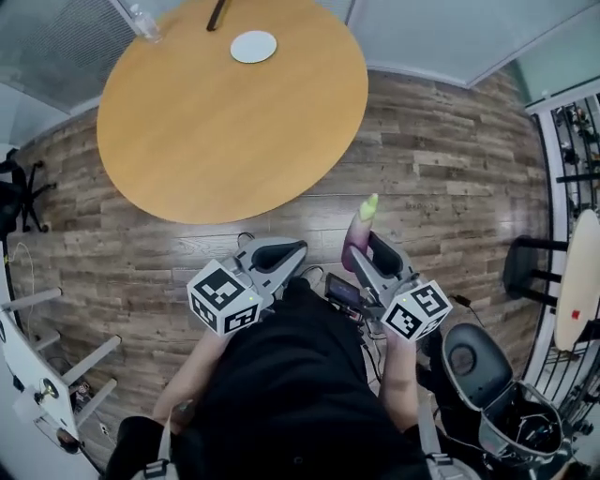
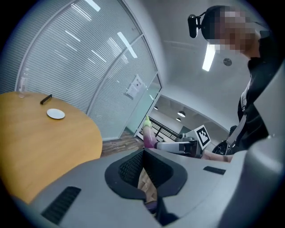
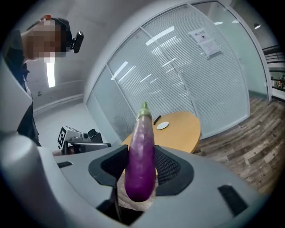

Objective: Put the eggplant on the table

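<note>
I see a round wooden table (image 1: 225, 122) standing on a plank floor (image 1: 441, 178) of mixed brown boards. Near its far edge lies a small white disc (image 1: 253, 46). Just beyond it a slim dark stick (image 1: 217, 14) lies at the rim, and a clear bottle (image 1: 142, 21) stands at the far left edge.

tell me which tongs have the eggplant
The right tongs: the purple eggplant is clamped between them, its green stem end sticking out past the tips. The left tongs hold nothing.
</note>
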`<action>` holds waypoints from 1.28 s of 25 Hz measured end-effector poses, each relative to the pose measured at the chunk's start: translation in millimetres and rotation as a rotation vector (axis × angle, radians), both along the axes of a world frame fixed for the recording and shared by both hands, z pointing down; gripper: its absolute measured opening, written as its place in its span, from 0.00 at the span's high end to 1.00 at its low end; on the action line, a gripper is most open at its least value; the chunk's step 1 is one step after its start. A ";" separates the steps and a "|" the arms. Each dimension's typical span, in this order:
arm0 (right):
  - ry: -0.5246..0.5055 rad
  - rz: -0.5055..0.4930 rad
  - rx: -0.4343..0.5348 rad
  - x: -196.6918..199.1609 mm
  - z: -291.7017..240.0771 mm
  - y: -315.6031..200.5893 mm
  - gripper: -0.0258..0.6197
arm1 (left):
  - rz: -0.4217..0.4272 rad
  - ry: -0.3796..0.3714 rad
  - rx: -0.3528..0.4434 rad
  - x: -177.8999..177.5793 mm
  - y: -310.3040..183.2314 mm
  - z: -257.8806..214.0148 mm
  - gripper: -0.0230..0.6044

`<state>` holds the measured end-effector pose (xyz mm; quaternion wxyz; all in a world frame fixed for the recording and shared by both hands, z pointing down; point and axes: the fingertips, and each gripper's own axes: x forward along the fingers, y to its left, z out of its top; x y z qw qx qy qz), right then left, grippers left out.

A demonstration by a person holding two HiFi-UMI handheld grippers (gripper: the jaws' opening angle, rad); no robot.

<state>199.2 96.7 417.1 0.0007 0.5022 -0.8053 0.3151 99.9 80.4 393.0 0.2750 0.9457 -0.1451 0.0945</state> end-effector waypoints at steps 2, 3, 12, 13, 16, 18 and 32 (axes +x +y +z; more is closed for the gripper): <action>0.011 -0.034 0.000 -18.4 -1.9 -20.0 0.66 | -0.037 0.015 0.014 -18.5 -17.6 -4.3 0.95; 0.018 -0.051 0.002 -28.2 -3.5 -30.1 0.66 | -0.055 0.020 0.021 -28.6 -26.4 -6.4 0.95; 0.110 -0.168 0.031 -114.7 -16.6 -125.9 0.66 | -0.232 0.036 0.049 -145.1 -93.6 -5.3 0.95; 0.123 -0.175 0.031 -123.5 -17.2 -135.0 0.66 | -0.253 0.037 0.046 -158.4 -98.4 -3.7 0.95; 0.181 -0.213 0.022 -149.4 -16.8 -157.4 0.66 | -0.302 0.037 0.044 -190.8 -109.3 -1.4 0.95; 0.206 -0.241 0.023 -164.9 -16.4 -169.8 0.66 | -0.331 0.039 0.044 -209.4 -117.9 -0.4 0.95; 0.306 -0.373 0.017 -150.3 -7.2 -235.0 0.66 | -0.451 0.040 0.011 -202.4 -173.1 9.8 0.95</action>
